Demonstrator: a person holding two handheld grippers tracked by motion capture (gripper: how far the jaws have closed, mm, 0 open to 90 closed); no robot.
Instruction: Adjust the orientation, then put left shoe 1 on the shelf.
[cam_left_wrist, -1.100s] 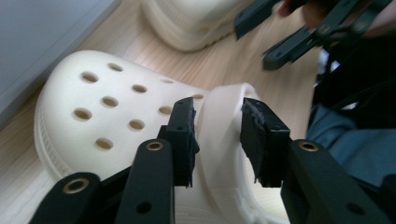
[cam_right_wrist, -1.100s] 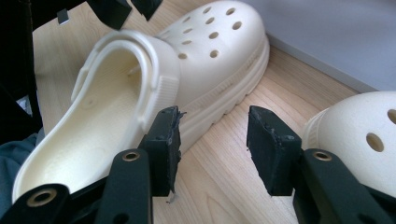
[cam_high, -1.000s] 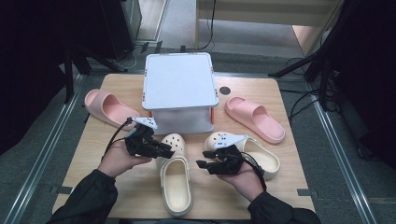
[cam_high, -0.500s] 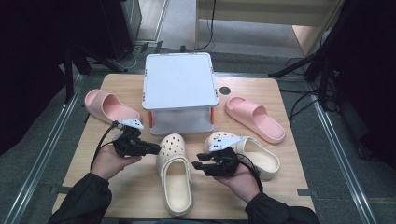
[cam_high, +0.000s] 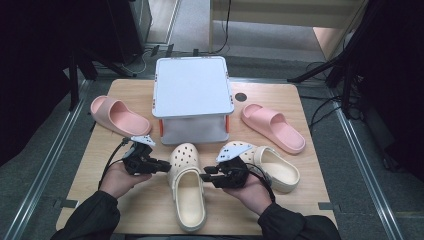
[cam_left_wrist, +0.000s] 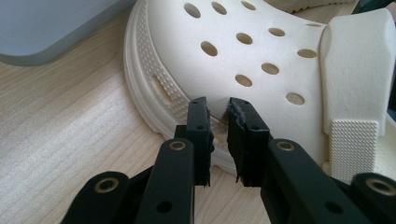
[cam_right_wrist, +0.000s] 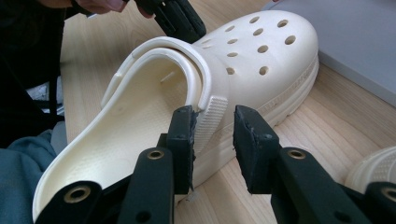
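Your left gripper sits at nine o'clock of the near cream clog, its jaws drawn in to a narrow gap at the ribbed sole edge; you cannot tell whether the pads press on the rim. The jaws have just been closing. Your right gripper comes in from three o'clock of the same clog, jaws half apart with the strap's ribbed end between them, and they too have been closing; the pads do not clamp it.

That clog lies at six o'clock on the table, toe towards the white box. The second cream clog lies just right of it. The pink slippers and flank the box.
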